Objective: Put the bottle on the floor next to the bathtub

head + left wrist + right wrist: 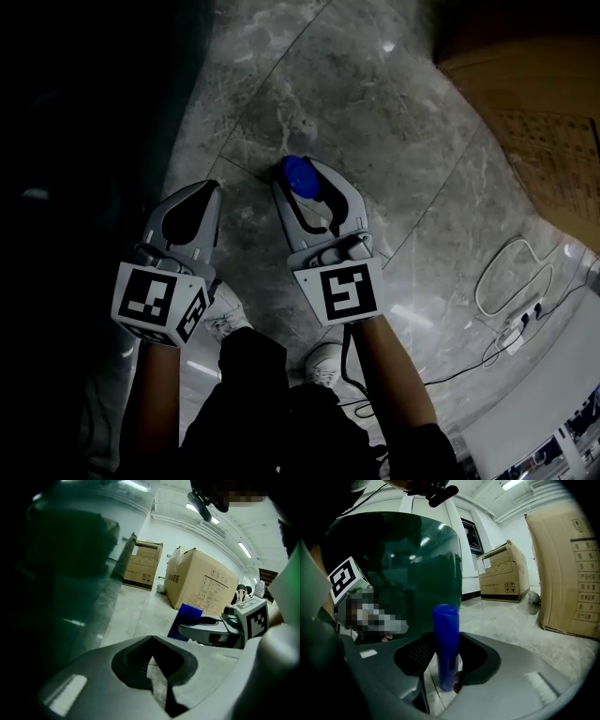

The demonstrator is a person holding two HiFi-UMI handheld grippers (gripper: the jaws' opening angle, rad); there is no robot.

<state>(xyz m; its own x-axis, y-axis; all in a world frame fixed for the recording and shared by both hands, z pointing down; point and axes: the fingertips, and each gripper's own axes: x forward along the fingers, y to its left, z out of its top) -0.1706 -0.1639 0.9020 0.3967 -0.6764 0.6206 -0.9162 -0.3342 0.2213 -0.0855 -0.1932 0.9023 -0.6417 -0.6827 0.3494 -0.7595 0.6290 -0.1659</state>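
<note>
Fingers [525, 677] of the right gripper [302, 183] apparently clamp the upright blue bottle [446, 639] standing between them.

The look is that of a storage or staging hall rather than a lived-in bathroom. A floor [403, 112] of large grey marble-look tiles is seen, with big cardboard boxes [201, 585] stood directly on it beside white walls. Long strip lights [244, 549] are fixed to a high white ceiling. A dark green bathtub [412, 569] is set out in the open, and a power strip [522, 317] with loose white cable is laid on the tiles.
</note>
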